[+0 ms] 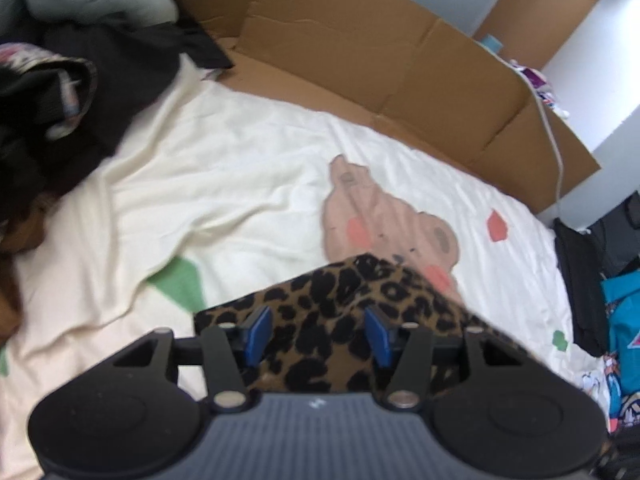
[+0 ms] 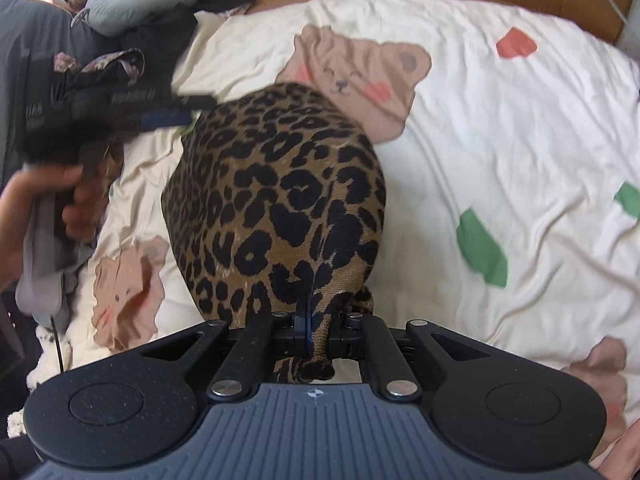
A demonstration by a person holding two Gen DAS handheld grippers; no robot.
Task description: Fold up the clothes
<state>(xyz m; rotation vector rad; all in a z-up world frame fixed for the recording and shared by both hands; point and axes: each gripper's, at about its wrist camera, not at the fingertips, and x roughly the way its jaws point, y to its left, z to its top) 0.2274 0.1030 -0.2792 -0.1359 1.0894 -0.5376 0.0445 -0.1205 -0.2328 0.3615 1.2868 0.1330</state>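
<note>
Leopard-print brown-and-black fabric garment (image 2: 280, 200) lies bunched on the cream bedsheet printed with bear faces and green and red shapes (image 2: 500, 140) — one gathered end runs back into your right gripper (image 2: 316, 332), whose blue-padded jaws are clamped tight on it. Your left gripper (image 1: 318, 336) has its blue pads (image 1: 258, 334) standing apart, with the same patterned cloth lying under and between them; the pads do not press on it. From the right wrist view, your left hand (image 2: 48, 204) wraps that gripper's handle beside the garment's far edge. A pile of dark clothes (image 1: 52, 112) sits at the sheet's corner, and brown cardboard panels (image 1: 380, 52) stand along the bed's far side.
</note>
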